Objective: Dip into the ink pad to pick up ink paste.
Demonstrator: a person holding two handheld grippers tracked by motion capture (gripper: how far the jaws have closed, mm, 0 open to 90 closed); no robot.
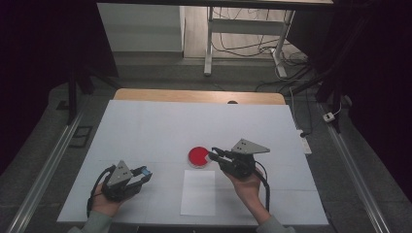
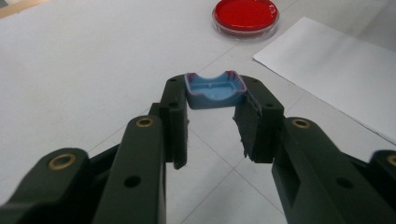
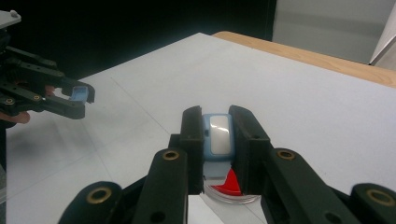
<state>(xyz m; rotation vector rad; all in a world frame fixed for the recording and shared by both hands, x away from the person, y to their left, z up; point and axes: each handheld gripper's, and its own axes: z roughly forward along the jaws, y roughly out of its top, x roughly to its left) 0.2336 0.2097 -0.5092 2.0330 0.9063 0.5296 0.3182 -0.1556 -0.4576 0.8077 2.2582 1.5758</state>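
On the left, my left gripper point(image 1: 141, 174) sits low near the table's point(image 1: 145, 126) front edge, jaws pinching a small blue cap point(image 2: 215, 90) at their very tips, its hollow side facing the camera. It rides clear of the surface with plenty of bare table ahead and to the right.

Toward the middle, the white sheet point(image 1: 198, 192) lies flat near the front edge, and just behind it stands the red dish point(image 1: 199, 157), touching nothing that I can make out.

On the right, my right gripper point(image 1: 214, 154) holds a blue stamp point(image 3: 218, 135) clamped between its jaws, pale face up, hanging directly over the dish's right rim.

I judge the cap is off and the inking step is in hand: the stamp is poised above the red. Next I'd need to tip the working face down and lower it squarely into the dish, without nudging the dish toward the sheet. After that, the sheet is a short move back toward me. The far and right edges are well apart from both hands, so room is no worry.
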